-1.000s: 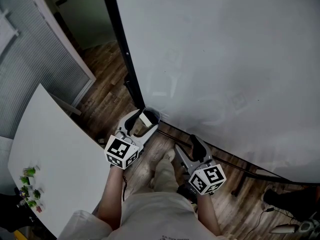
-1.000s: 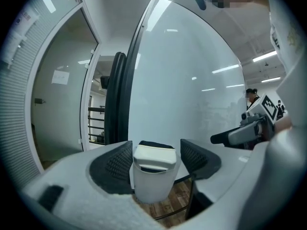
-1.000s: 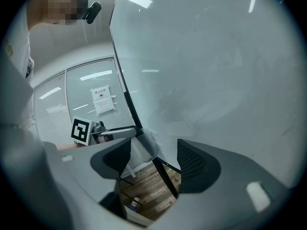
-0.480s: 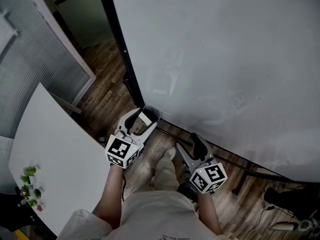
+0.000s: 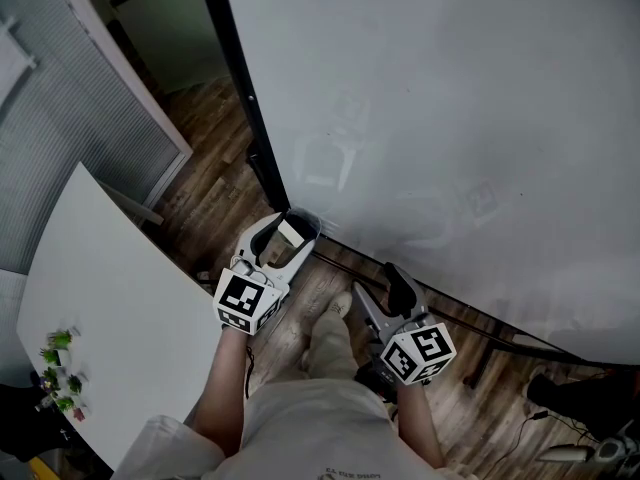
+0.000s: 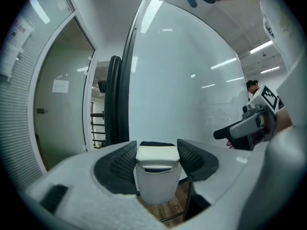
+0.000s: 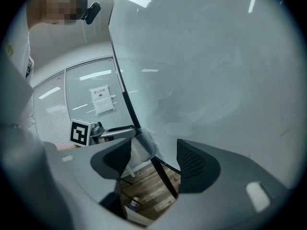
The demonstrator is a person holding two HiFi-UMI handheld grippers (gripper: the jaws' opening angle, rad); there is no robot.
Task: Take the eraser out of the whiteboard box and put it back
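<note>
Logging our left gripper (image 5: pixel 290 236), jaws just closed onto the eraser (image 6: pixel 157 155) standing upright between them at the whiteboard box (image 7: pixel 143 150); our right gripper (image 7: pixel 152 161) waits nearby, jaws released.

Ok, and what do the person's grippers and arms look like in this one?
Both the left gripper and the right gripper are light grey shells with black ribbed pads, each carrying a white cube of black square markers. The forearms are bare, with no sleeves; light-coloured clothing shows below. The left jaws have just been closing, with the white eraser between them.
</note>
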